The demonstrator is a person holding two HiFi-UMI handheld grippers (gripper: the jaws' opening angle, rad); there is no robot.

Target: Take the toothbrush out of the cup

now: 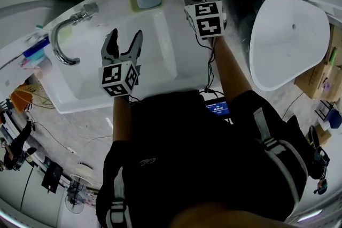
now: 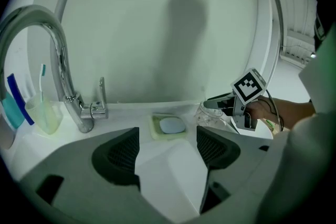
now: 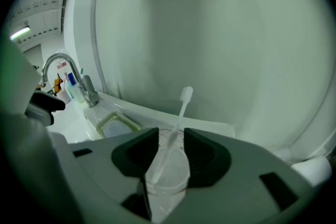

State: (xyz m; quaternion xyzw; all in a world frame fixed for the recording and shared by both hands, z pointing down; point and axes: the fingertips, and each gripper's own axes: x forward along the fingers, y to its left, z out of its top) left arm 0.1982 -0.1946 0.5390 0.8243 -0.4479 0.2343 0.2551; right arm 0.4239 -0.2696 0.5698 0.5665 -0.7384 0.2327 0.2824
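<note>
I am holding my right hand-held gripper (image 3: 170,140) spread around the white toothbrush (image 3: 180,113), its pads not pinching it. The toothbrush is standing in the clear cup (image 3: 168,178) on the sink's rim, its head leaning toward one o'clock. My left hand-held gripper (image 2: 168,135) is hovering spread and empty over the sink (image 1: 160,56).

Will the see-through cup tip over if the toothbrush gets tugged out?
The cup looks thin and clear, holding only the toothbrush, so it is probably light. The toothbrush stands tilted in it, so a sideways tug might tip the cup; a lift along the handle seems safer.
</note>
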